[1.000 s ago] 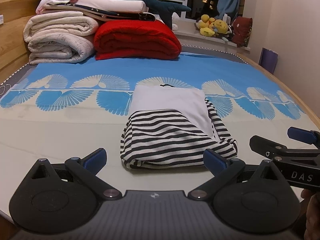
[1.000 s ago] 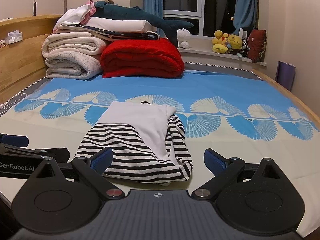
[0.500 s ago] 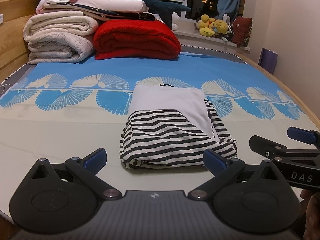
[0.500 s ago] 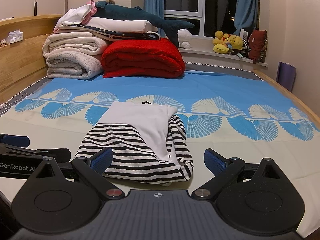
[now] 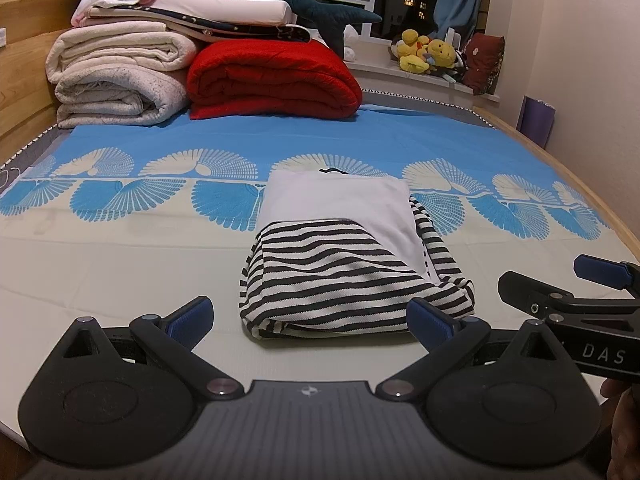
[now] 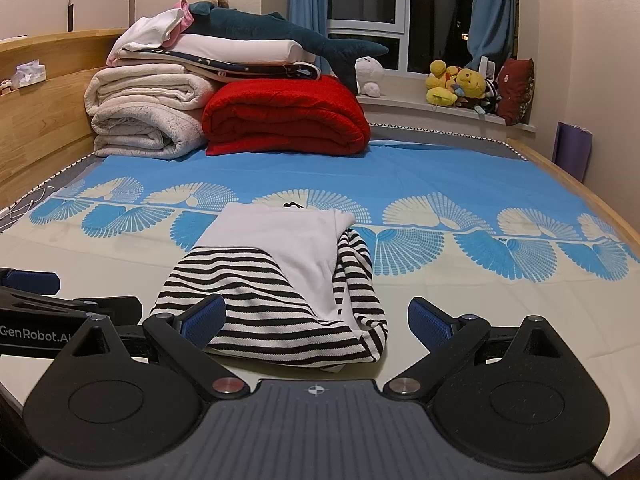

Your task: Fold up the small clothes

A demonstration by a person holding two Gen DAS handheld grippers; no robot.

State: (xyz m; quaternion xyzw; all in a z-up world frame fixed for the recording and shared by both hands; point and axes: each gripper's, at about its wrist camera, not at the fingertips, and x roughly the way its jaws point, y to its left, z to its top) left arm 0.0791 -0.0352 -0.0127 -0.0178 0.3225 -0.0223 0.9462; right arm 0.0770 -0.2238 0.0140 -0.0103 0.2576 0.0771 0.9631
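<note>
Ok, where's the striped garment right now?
The striped garment lies folded mid-bed, just ahead of both open claws, left claw and right claw, well short of the red blanket.

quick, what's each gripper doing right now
Left gripper: open, holding nothing, just short of the striped garment.
Right gripper: open, holding nothing.

A bed (image 5: 120, 272) in front of me, covered by a cream sheet with a band of blue fan shapes. A folded striped and white garment (image 5: 352, 264) lies on the cream part near me. Well beyond the garment, at the far end, a folded red blanket (image 5: 272, 80) sits just beside rolled cream blankets (image 5: 116, 80), to its left.
</note>
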